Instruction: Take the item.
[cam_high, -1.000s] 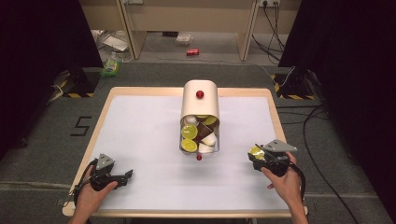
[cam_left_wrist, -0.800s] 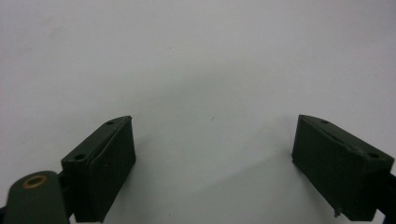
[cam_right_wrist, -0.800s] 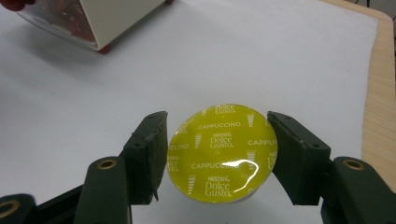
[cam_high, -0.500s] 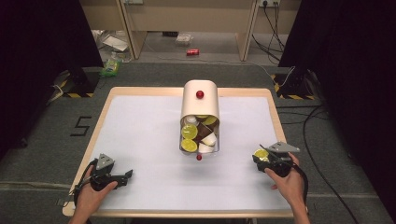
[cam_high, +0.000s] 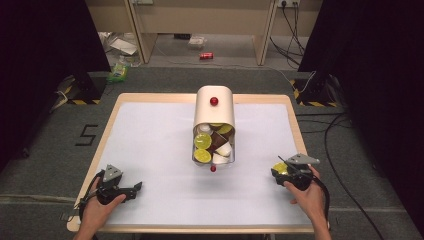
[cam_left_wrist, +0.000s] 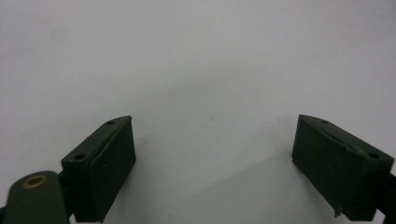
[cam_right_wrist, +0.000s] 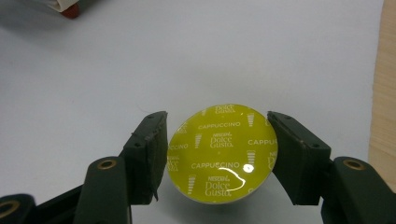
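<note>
White table (cam_high: 150, 135), tipped capsule container (cam_high: 214, 114)

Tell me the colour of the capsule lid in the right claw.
Yellow-green with white printed lettering; the capsule shows best in the right gripper view.

White table (cam_high: 150, 135) open all round, capsule bin (cam_high: 214, 125) blocking centre
</note>
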